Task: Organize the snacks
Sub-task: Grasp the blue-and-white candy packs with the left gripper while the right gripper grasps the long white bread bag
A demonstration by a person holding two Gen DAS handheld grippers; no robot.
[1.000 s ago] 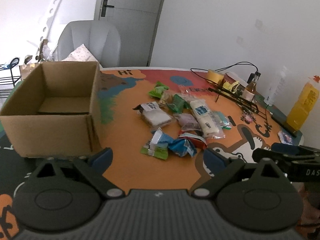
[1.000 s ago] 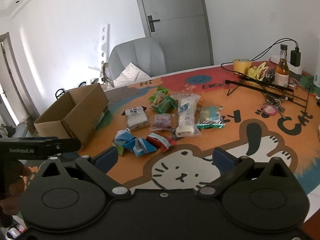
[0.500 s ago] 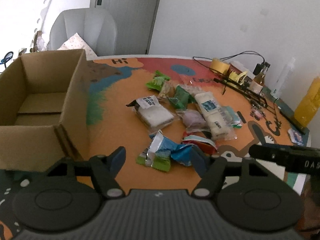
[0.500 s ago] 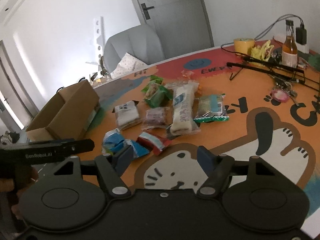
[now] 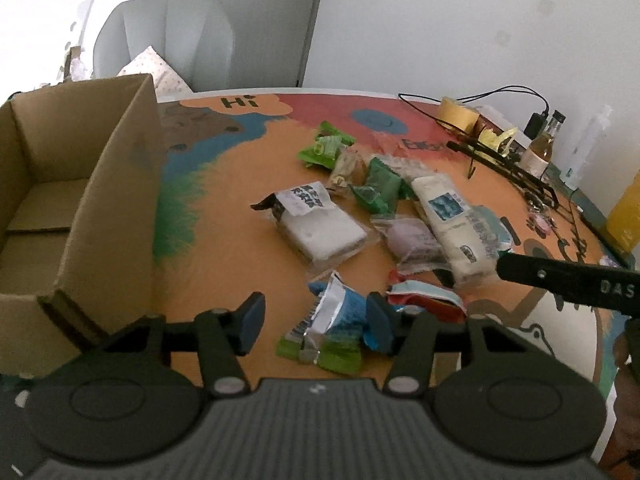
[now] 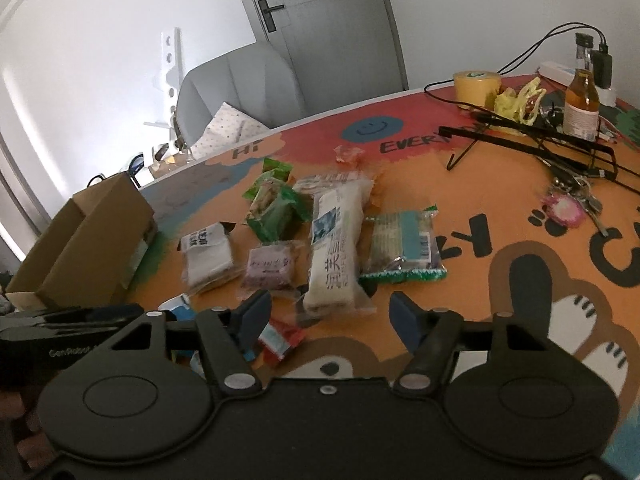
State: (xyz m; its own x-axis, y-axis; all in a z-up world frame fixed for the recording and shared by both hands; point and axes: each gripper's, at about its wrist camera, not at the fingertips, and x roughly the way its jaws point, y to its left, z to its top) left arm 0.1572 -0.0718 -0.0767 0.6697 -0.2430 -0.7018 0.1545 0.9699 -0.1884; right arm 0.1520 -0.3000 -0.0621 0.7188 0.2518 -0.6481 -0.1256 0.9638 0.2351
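Note:
Several wrapped snacks lie in a loose pile on the colourful table mat (image 5: pixel 240 248). An open, empty cardboard box (image 5: pixel 80 216) stands at the left. My left gripper (image 5: pixel 314 318) is open, its fingers either side of a blue and green packet (image 5: pixel 332 328) at the near edge of the pile. My right gripper (image 6: pixel 330 314) is open just in front of a long white packet (image 6: pixel 334 252). A white bread packet (image 5: pixel 320 224), a purple packet (image 6: pixel 270 268) and a green-edged cracker packet (image 6: pixel 404 246) lie around it. A red packet (image 6: pixel 280 338) sits by my right gripper's left finger.
At the far right stand a tape roll (image 6: pixel 476 82), a small bottle (image 6: pixel 582 104), a black wire rack (image 6: pixel 532 140), cables and keys (image 6: pixel 568 204). A grey chair (image 6: pixel 236 88) stands behind the table. A yellow bottle (image 5: pixel 626 216) is at the right edge.
Both grippers have moved forward and down toward the snack pile. Their fingers have narrowed somewhat but stay open. The left one now straddles the blue and green packet.

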